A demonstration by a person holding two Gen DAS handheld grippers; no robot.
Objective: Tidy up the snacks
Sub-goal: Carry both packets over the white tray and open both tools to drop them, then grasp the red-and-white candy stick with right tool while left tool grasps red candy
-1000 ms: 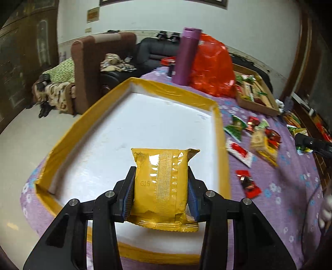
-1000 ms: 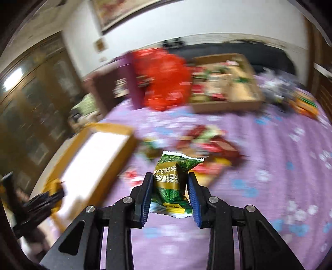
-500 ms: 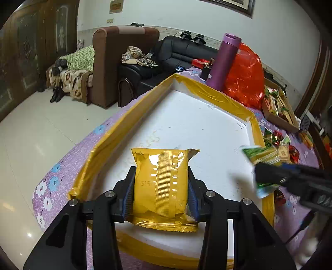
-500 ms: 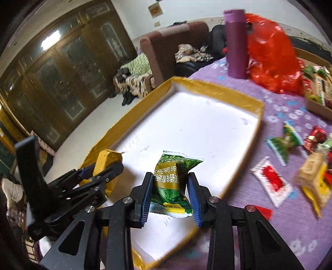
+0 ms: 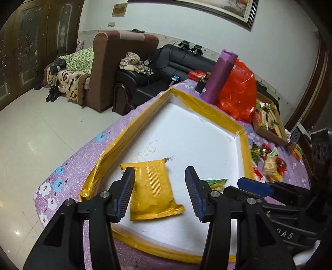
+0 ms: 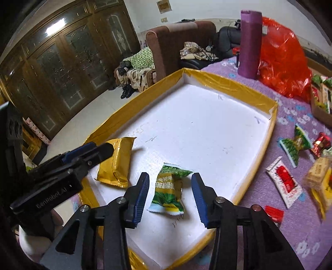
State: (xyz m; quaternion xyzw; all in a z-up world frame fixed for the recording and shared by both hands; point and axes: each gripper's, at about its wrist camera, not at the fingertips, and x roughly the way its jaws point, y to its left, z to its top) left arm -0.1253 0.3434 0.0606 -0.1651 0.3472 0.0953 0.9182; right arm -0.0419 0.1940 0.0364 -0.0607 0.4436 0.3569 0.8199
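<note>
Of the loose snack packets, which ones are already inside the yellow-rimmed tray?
Two: the yellow packet and the green packet, both lying on the tray's white floor. The other packets lie outside on the purple cloth.

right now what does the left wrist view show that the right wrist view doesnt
Only the left wrist view: the framed picture on the wall, and the left tongs from behind, opening around the yellow packet.

Only the right wrist view: the dark glass-door cabinet, the whole green packet between the opening right tongs, and the white-and-red packet on the purple cloth.

Both: the yellow-edged white tray, purple bottle, red bag and brown armchair.
</note>
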